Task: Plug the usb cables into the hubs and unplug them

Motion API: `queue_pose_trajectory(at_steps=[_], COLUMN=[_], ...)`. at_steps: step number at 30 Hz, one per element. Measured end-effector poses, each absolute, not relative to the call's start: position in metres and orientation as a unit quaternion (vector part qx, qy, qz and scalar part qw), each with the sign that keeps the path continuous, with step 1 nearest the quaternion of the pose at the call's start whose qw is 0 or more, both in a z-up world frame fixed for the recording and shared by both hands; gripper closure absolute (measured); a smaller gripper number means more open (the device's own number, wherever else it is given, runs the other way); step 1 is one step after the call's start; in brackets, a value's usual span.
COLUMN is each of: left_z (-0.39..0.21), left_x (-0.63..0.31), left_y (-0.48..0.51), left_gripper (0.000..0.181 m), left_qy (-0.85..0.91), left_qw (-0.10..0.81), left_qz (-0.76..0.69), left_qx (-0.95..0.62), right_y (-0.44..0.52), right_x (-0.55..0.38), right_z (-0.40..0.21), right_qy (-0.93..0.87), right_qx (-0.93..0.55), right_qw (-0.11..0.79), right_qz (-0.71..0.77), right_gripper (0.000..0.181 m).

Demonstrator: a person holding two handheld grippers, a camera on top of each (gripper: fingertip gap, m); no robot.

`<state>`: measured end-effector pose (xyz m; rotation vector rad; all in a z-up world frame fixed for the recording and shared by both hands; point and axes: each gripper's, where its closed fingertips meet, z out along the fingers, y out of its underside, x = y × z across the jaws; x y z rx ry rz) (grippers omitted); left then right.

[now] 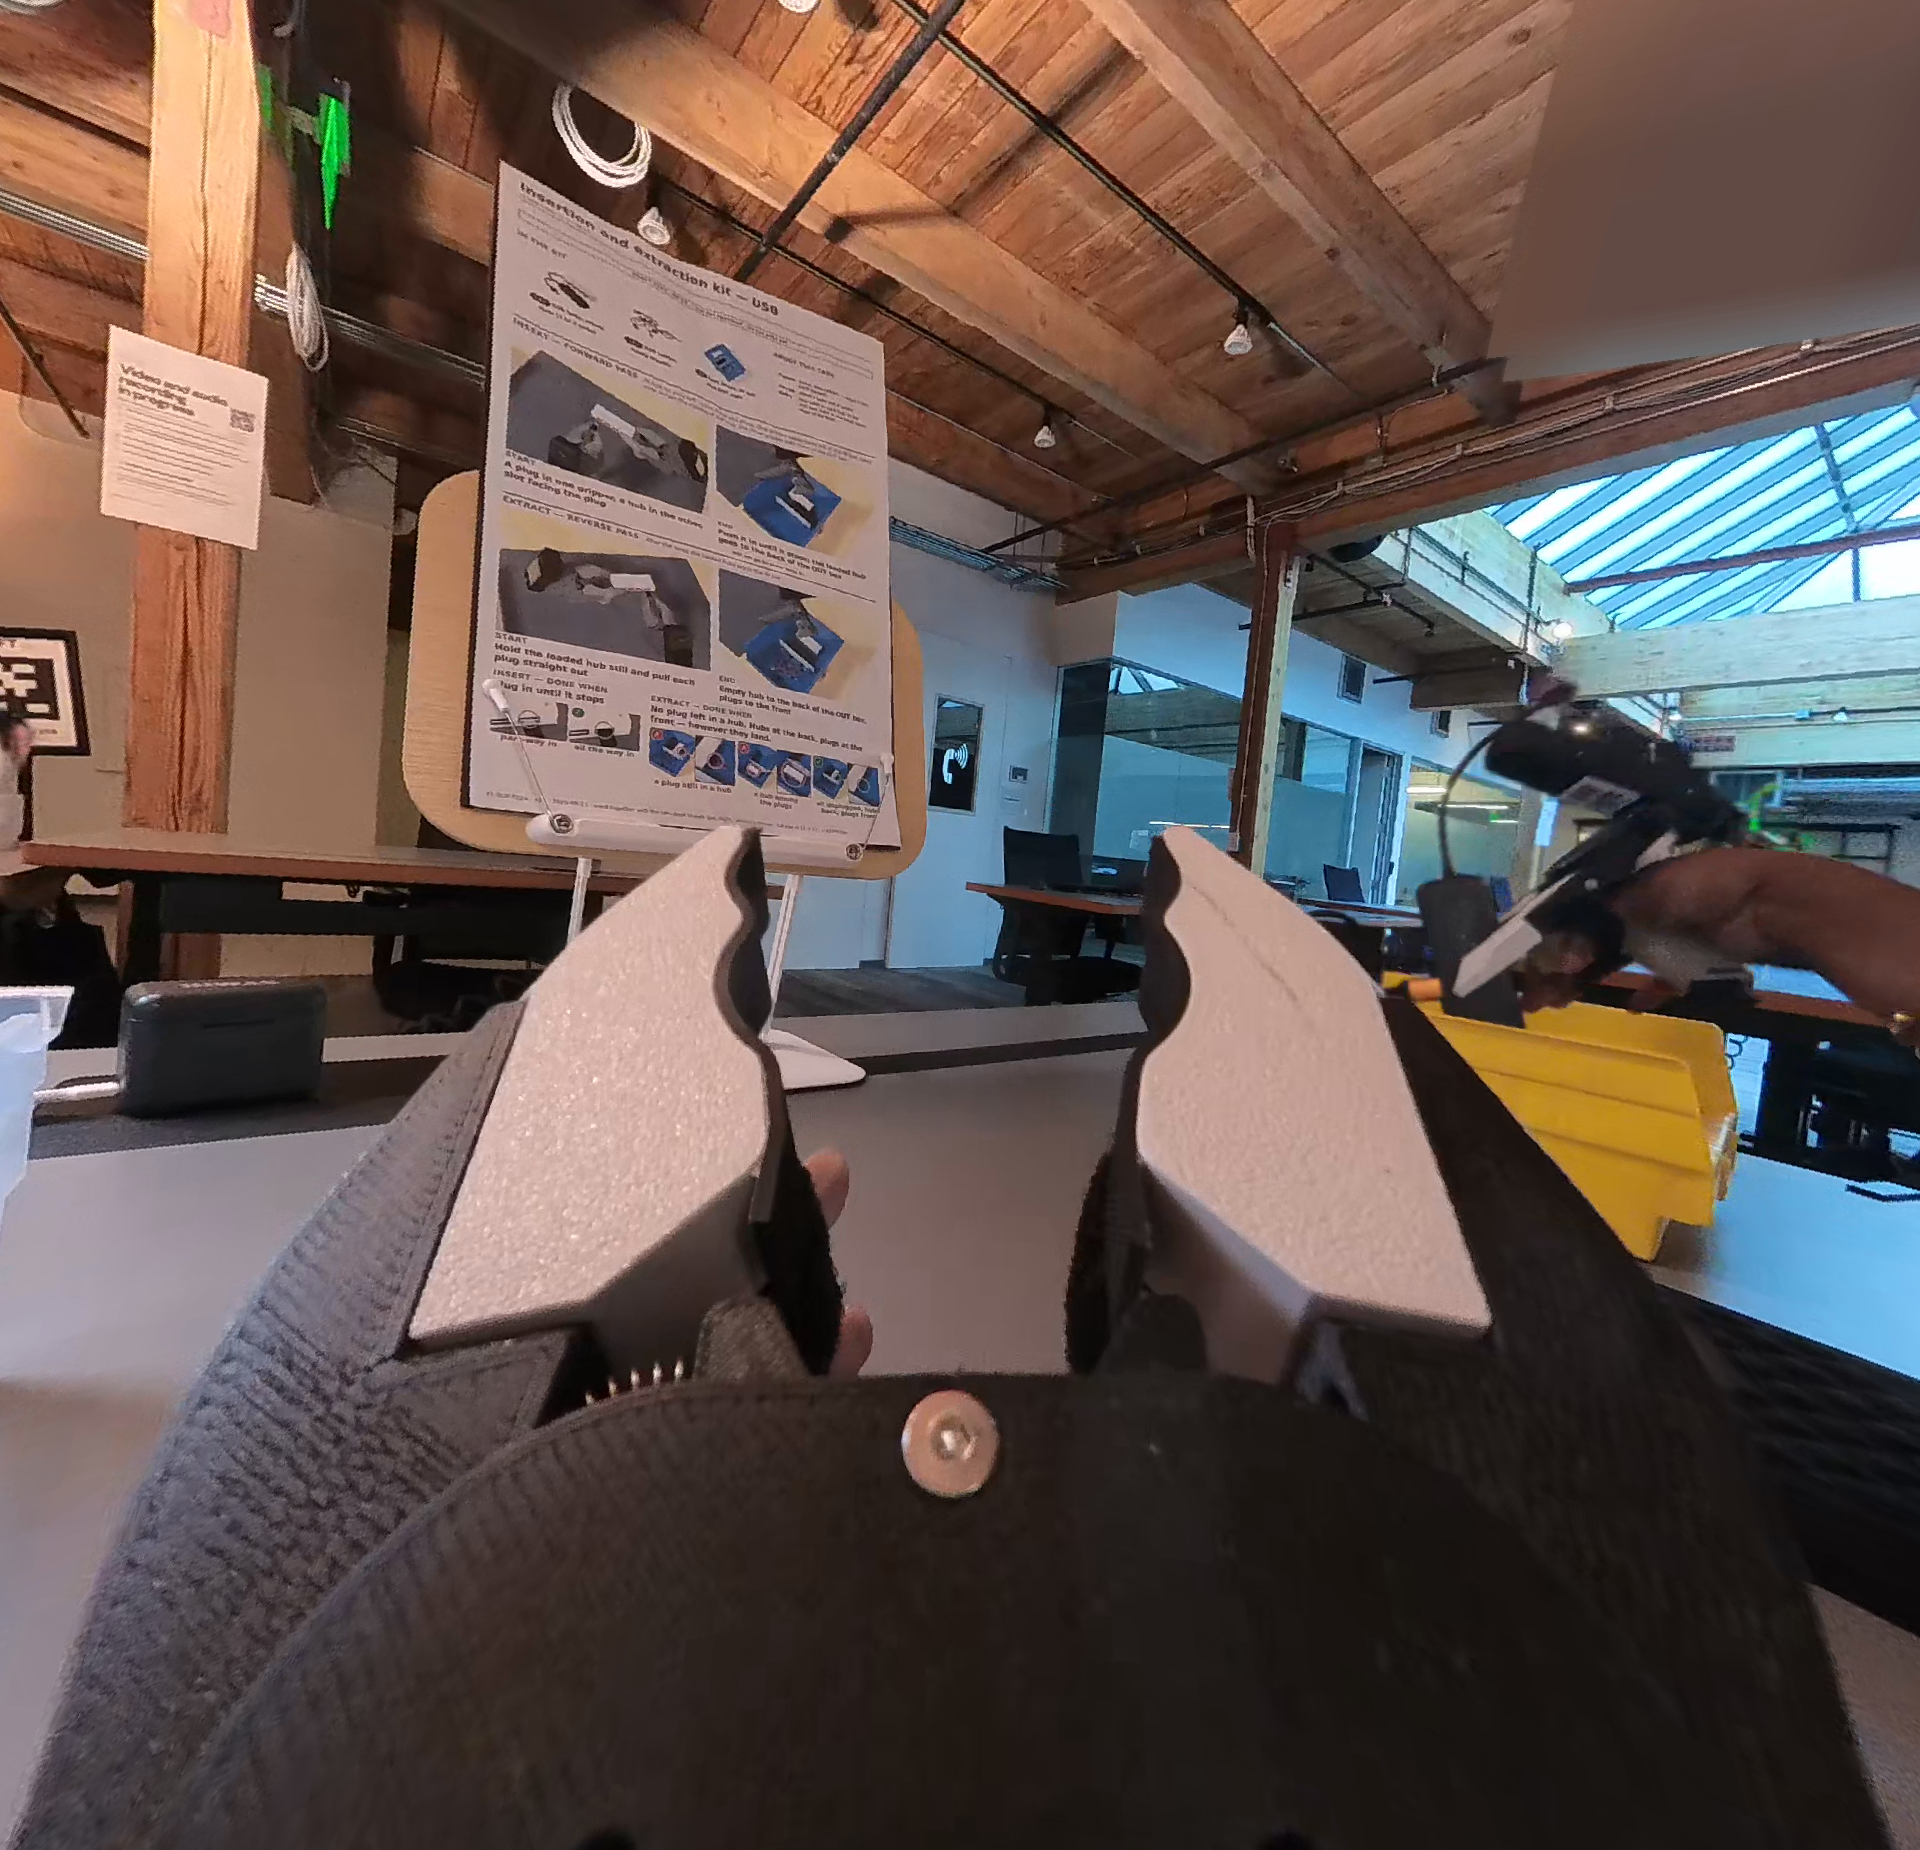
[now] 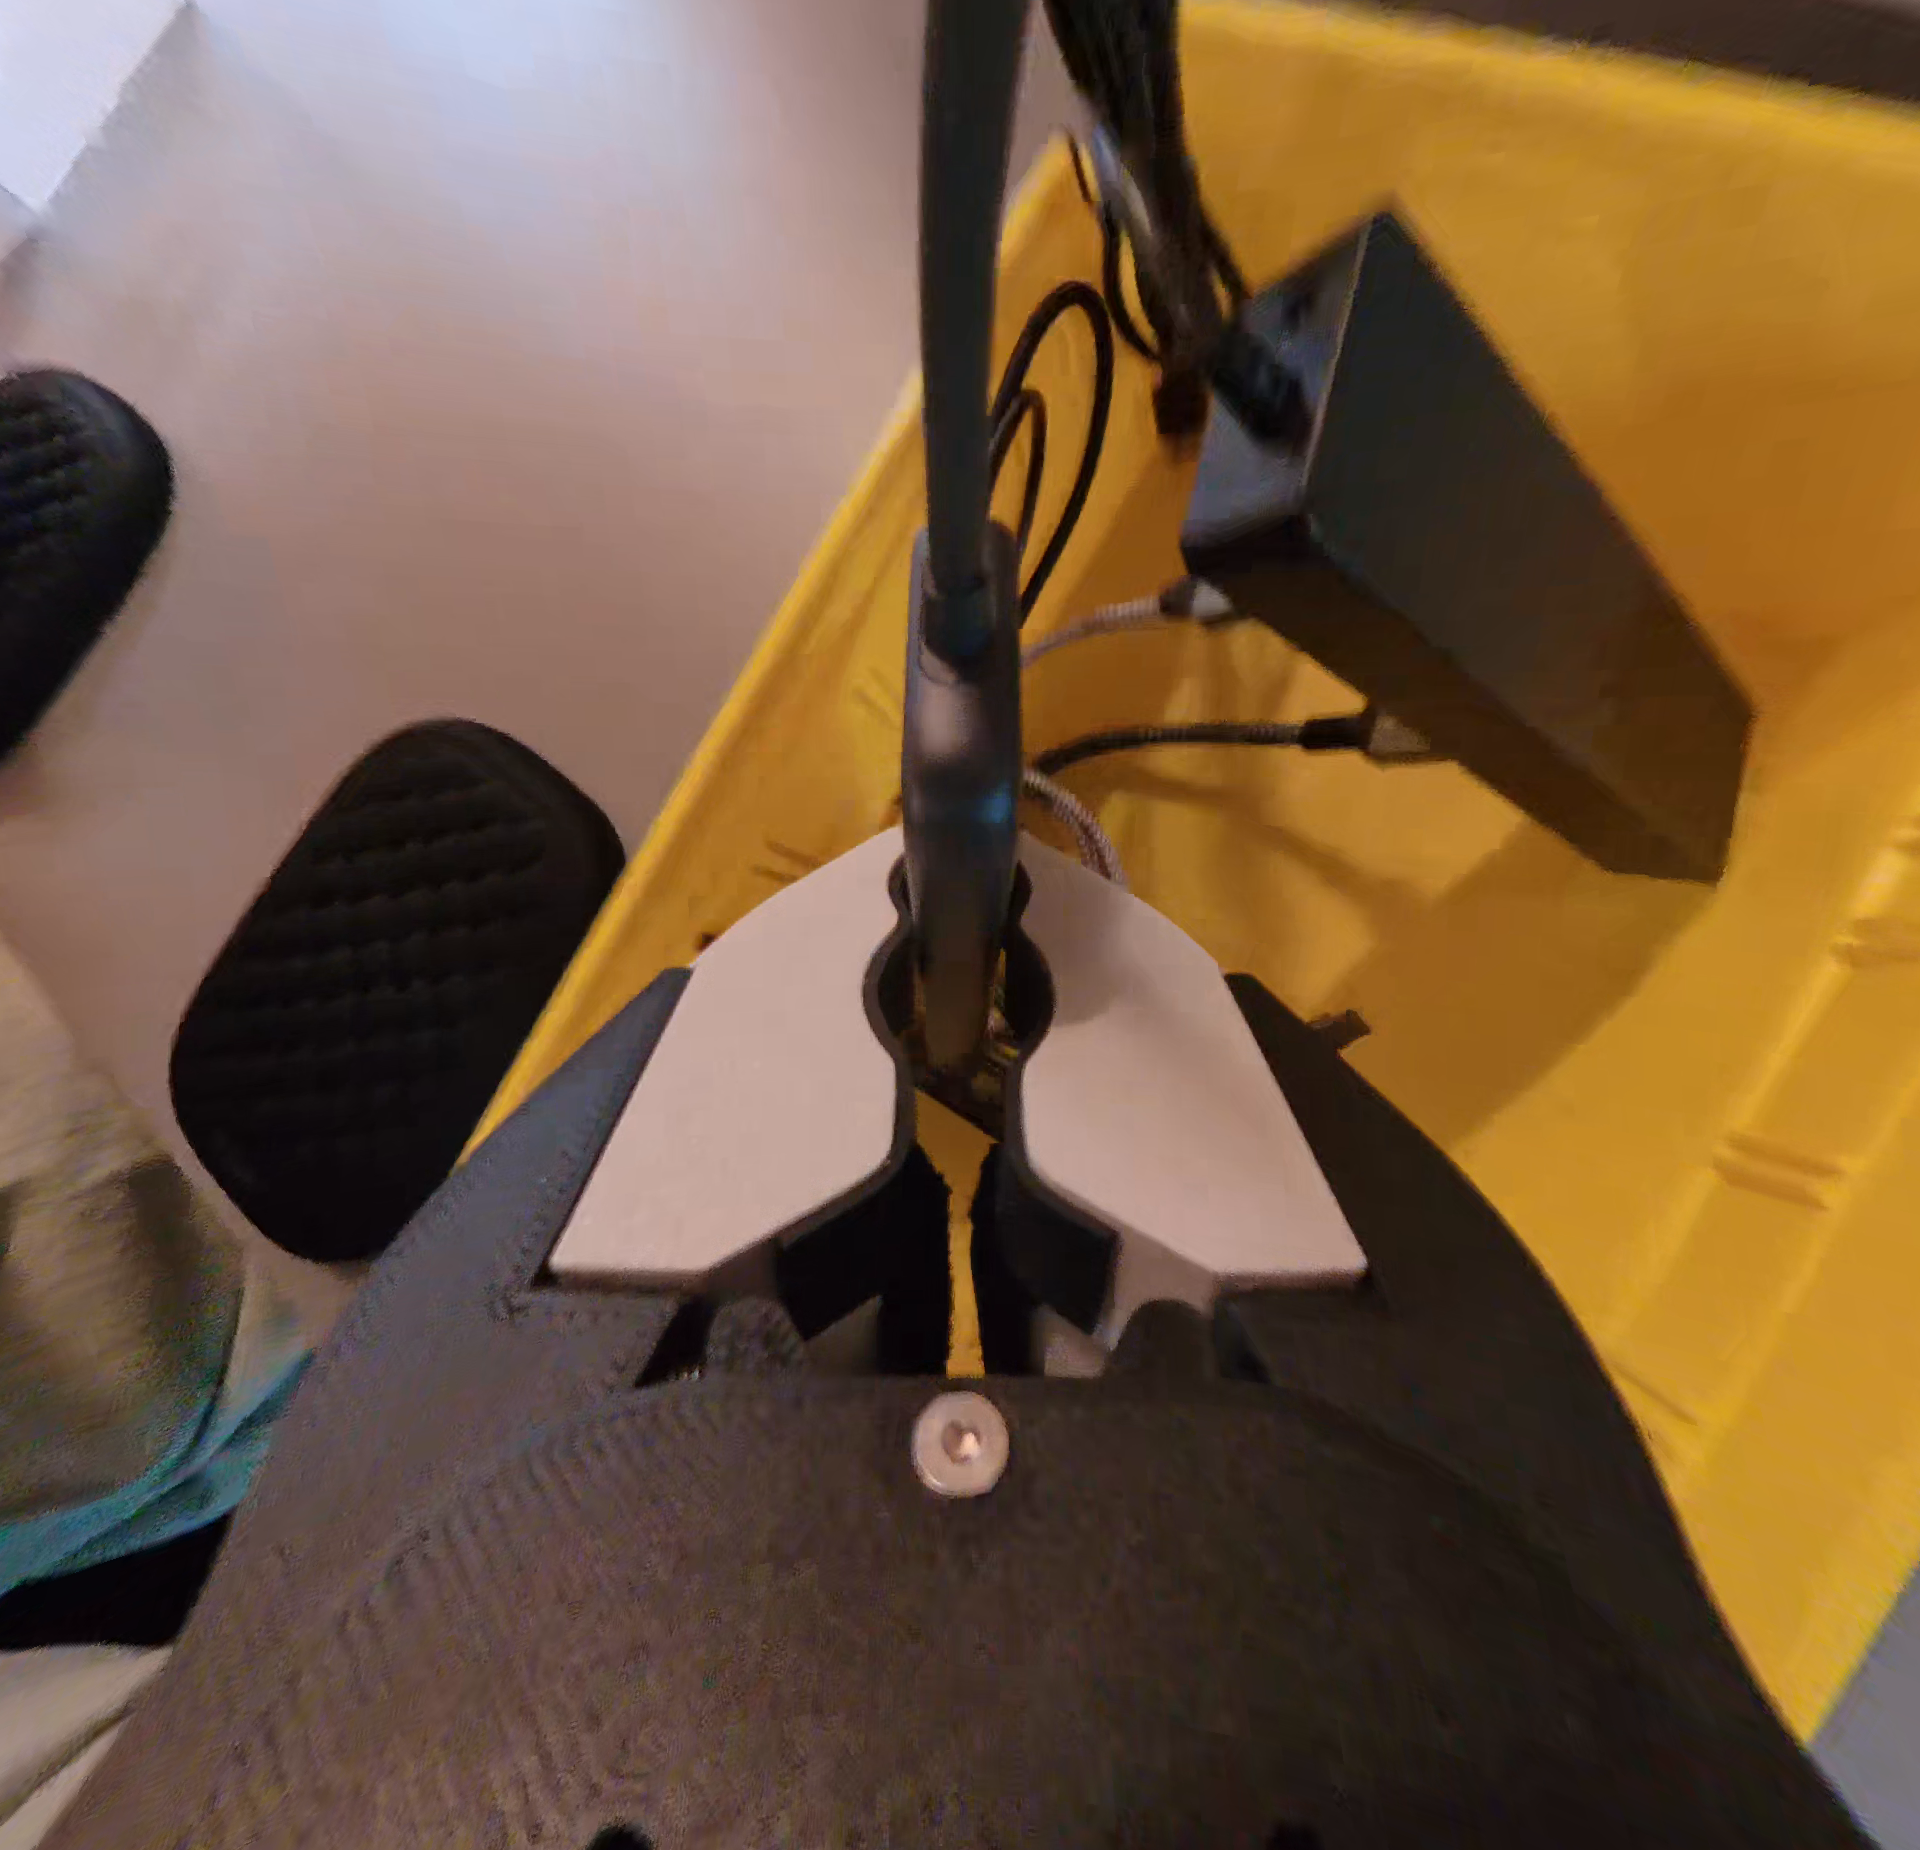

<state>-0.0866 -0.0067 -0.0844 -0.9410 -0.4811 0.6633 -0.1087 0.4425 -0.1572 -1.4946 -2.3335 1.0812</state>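
My left gripper [image 1: 951, 855] is open and empty, raised above the grey table [image 1: 156, 1281] and pointing toward an instruction sheet. My right gripper [image 2: 961, 865] is shut on a flat dark hub [image 2: 956, 751] seen edge-on, with its black cable [image 2: 966, 242] running up out of view. It holds the hub over the yellow bin [image 2: 1558, 190]. A black box hub [image 2: 1475, 574] lies in the bin with braided cables [image 2: 1174, 735] plugged into its side. In the left wrist view the right gripper [image 1: 1486, 953] holds the dark hub [image 1: 1455, 917] above the bin [image 1: 1600, 1104].
An instruction sheet on a white stand [image 1: 675, 512] stands at the back of the table. A dark grey box [image 1: 218, 1042] sits at the left. Two black oval textured pads [image 2: 395, 979] lie on the table left of the bin. A person's hand [image 1: 1766, 917] holds the right gripper. Tip to tip, the grippers are about 45 centimeters apart.
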Motion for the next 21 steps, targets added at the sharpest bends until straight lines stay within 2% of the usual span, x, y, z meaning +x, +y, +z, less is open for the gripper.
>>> queue_pose_trajectory(at_steps=[4,5,8,12,16,19,21], left_z=[-0.085,-0.085,-0.085,-0.090,-0.091,-0.089,-0.084], left_x=[-0.086,-0.087,-0.087,-0.088,-0.086,-0.085,-0.081], left_y=[-0.006,-0.006,-0.005,-0.001,0.003,0.001,0.003], left_gripper=[0.112,0.112,0.112,0.113,0.112,0.107,0.091], left_qy=[-0.226,-0.226,-0.225,-0.222,-0.210,-0.206,-0.193], left_qw=[0.812,0.812,0.812,0.800,0.789,0.786,0.797], left_qz=[0.308,0.307,0.306,0.308,0.325,0.339,0.336], left_qx=[-0.441,-0.442,-0.444,-0.465,-0.477,-0.474,-0.463], right_y=[0.463,0.464,0.470,0.491,0.499,0.487,0.468], right_x=[-0.112,-0.114,-0.123,-0.141,-0.136,-0.120,-0.100], right_z=[-0.201,-0.205,-0.200,-0.159,-0.106,-0.056,-0.019], right_qy=[-0.802,-0.799,-0.783,-0.743,-0.697,-0.642,-0.584], right_qx=[-0.532,-0.537,-0.550,-0.546,-0.505,-0.437,-0.374], right_qw=[0.047,0.044,0.075,0.240,0.404,0.536,0.622], right_qz=[0.267,0.267,0.279,0.303,0.310,0.330,0.364], right_gripper=[0.167,0.160,0.127,0.087,0.039,0.036,0.036])
